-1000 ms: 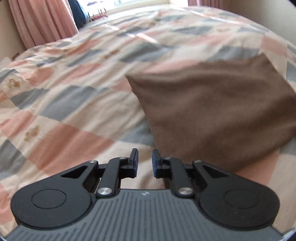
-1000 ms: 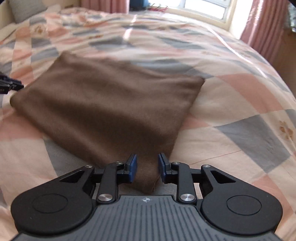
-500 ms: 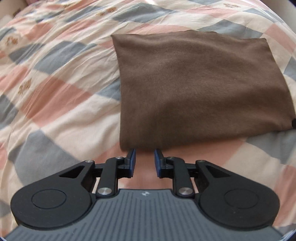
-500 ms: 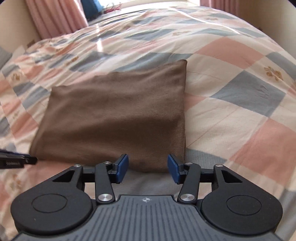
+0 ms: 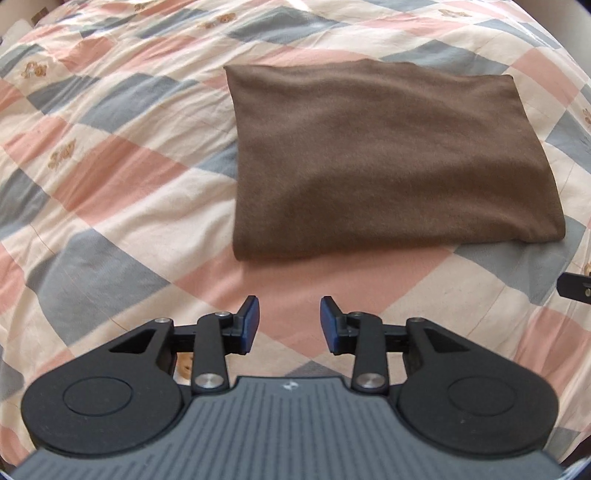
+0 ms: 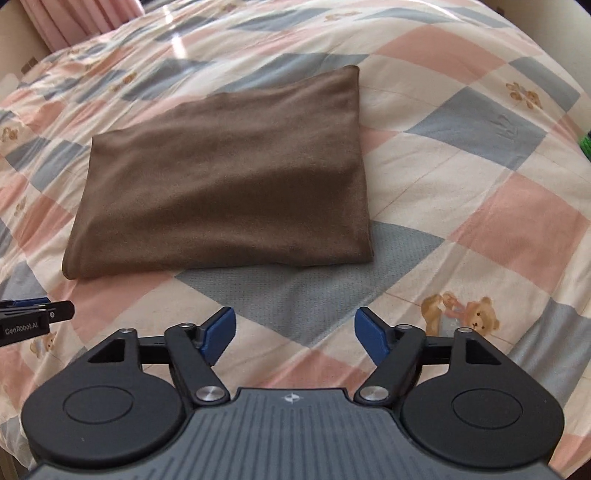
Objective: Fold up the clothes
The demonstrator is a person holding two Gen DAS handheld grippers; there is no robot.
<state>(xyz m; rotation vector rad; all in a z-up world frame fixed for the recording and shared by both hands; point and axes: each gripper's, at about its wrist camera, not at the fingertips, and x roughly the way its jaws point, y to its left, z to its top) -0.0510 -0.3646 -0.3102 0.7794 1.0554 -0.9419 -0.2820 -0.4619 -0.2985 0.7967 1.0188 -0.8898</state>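
Note:
A brown garment (image 5: pixel 391 162) lies folded into a flat rectangle on the patchwork bedspread (image 5: pixel 110 155). In the left wrist view my left gripper (image 5: pixel 289 325) is open and empty, hovering just short of the garment's near edge, toward its left corner. The same brown garment (image 6: pixel 225 177) fills the middle of the right wrist view. My right gripper (image 6: pixel 294 332) is wide open with nothing between its blue pads, back from the near edge. The tip of the other gripper (image 6: pixel 35 315) pokes in at the left of that view.
The bedspread (image 6: pixel 480 206) of pink, grey and cream squares with teddy bear prints spreads all around the garment. Pink curtains (image 6: pixel 74 18) hang at the far left. A small green object (image 6: pixel 586 146) shows at the right edge.
Both grippers have opened wider and drawn back from the garment's near edge, which now lies free on the bed. Both cameras tilted down toward the bed.

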